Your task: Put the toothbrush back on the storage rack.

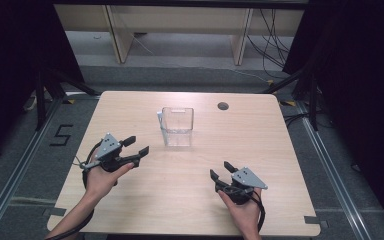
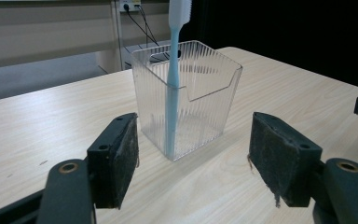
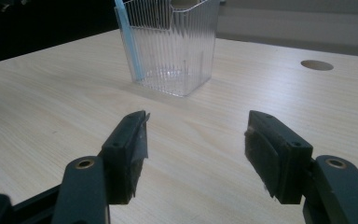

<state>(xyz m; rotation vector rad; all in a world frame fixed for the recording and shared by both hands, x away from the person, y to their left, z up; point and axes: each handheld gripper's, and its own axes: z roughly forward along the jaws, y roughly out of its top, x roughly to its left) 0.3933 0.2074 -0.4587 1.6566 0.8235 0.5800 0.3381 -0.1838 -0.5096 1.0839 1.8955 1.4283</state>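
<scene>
- The clear ribbed plastic holder (image 1: 178, 126) stood a little above the centre of the high view on the pale wooden counter (image 1: 145, 200), with a light blue toothbrush (image 2: 173, 84) standing upright in its corner, bristles at the top.
- The left hand-held gripper (image 1: 136, 146) lay at the lower left of the high view, jaws spread and empty, pointing towards the holder and near it without touching.
- The right hand-held gripper (image 1: 220, 170) lay at the lower right, jaws likewise spread with nothing between them, farther from the holder.
- Risk, as I judged it: the holder looked light and thin-walled, so a jaw brushing its side on the way in could slide or tip it and spill the toothbrush.
- The toothbrush only leaned in its corner; a pinch taken off-centre or too low on the handle could lever it against the rim and drag the holder along.
- Both grippers closing in together might crowd each other at the narrow opening.
- Count: one holder, one toothbrush, two grippers, one round hole (image 1: 223, 106) in the counter at the upper right.
</scene>
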